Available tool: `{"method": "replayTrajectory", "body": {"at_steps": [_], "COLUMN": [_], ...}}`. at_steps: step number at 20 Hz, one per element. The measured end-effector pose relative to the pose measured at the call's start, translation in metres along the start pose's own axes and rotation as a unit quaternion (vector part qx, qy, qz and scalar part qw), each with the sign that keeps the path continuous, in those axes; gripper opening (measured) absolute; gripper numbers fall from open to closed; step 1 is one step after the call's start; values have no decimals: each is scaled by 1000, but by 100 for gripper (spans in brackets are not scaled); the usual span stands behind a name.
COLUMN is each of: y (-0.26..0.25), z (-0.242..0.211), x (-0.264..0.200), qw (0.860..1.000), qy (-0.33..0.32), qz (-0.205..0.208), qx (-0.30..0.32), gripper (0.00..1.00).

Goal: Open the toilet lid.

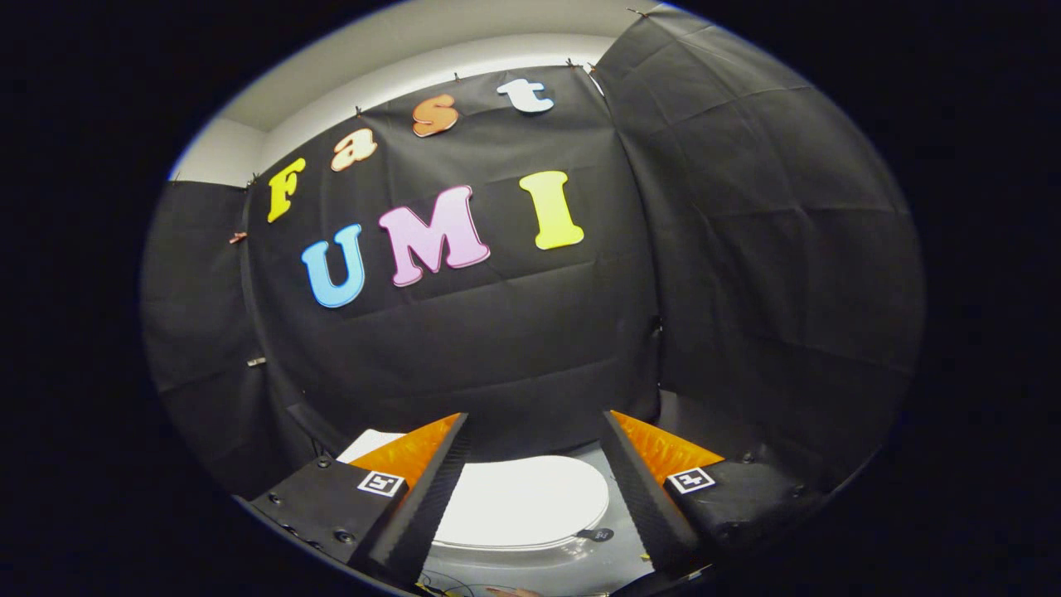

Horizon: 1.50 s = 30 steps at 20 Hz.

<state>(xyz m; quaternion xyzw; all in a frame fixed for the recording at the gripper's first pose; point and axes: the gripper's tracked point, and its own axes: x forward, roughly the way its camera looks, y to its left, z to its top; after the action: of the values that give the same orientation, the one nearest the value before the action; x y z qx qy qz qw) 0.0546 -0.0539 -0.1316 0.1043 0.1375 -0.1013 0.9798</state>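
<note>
A white toilet lid [518,502] lies flat and closed below me, seen in the gap between my two fingers. My gripper [537,427] hovers well above it, open, with nothing held. Its fingers [431,489] are black with ridged pads and orange sides, and each carries a small square marker. A small dark round part [598,535] sits at the lid's right rim. The toilet's body and the front of the lid are hidden by my fingers.
Black cloth walls [514,332] close in the booth on the back, left and right. A white corner of something [365,444] shows behind the left finger. Thin cables [452,580] lie on the pale surface below the lid.
</note>
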Motion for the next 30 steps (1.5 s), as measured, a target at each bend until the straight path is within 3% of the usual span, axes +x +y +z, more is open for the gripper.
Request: {"method": "replayTrajectory", "body": {"at_steps": [8, 16, 26, 30], "y": [-43, -100, -154, -159], "z": [-79, -169, -302, -342], "x": [47, 92, 132, 143], "qw": [996, 983, 945, 920], "qy": [62, 123, 213, 234], "qz": [-45, -84, -125, -127], "qx": [43, 106, 213, 288], "gripper": [99, 100, 100, 100]}}
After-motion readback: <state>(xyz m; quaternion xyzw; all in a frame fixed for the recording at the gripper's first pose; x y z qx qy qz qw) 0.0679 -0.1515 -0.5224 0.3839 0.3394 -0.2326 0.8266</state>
